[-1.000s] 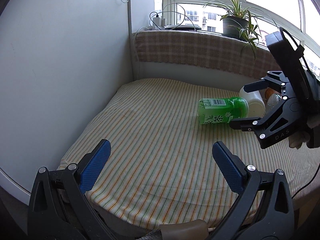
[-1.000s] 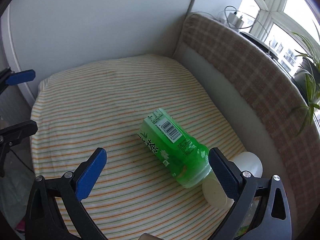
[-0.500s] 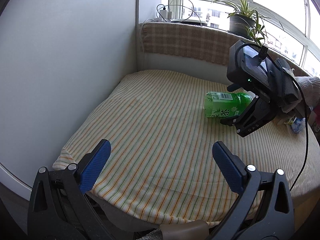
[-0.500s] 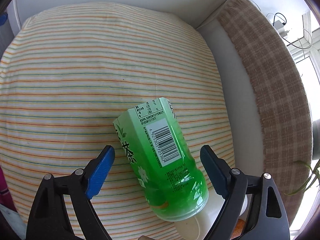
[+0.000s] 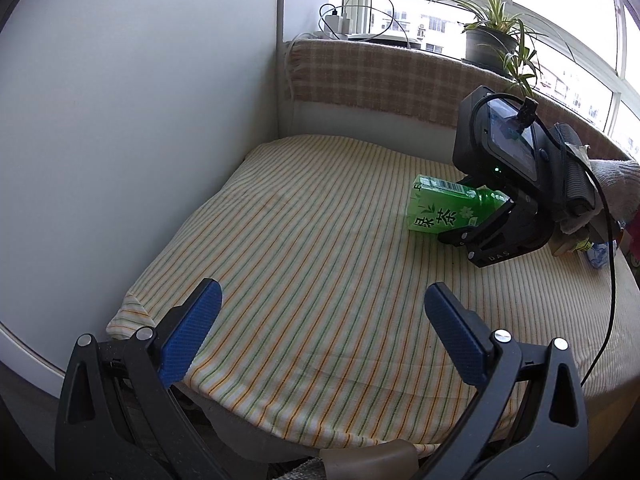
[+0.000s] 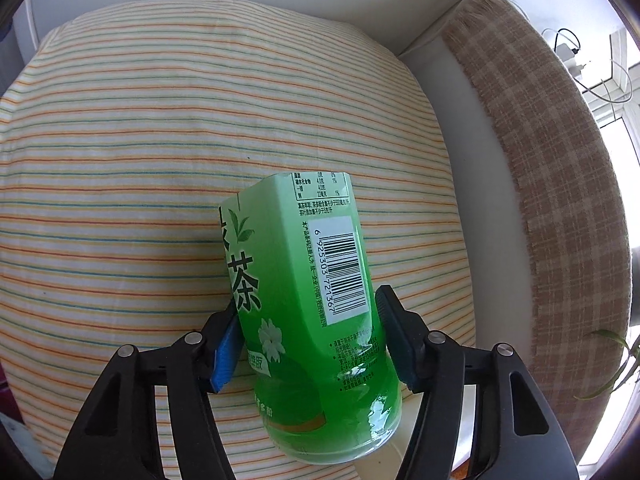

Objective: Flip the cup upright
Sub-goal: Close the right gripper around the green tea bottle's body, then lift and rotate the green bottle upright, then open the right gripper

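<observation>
A green cup made from a cut tea bottle, with a barcode label, lies on its side on the striped cushion. It also shows in the left wrist view at the right. My right gripper is shut on the green cup, one blue pad on each side of its body; it shows in the left wrist view too. My left gripper is open and empty, low over the cushion's near edge.
A grey wall stands at the left. A plaid backrest and a windowsill with a potted plant and chargers run along the back. A white object peeks out under the cup's base. Small items lie at the far right.
My right gripper has moved forward over the green cup and closed its pads on the cup's body. My left gripper has stayed open and shifted little.
</observation>
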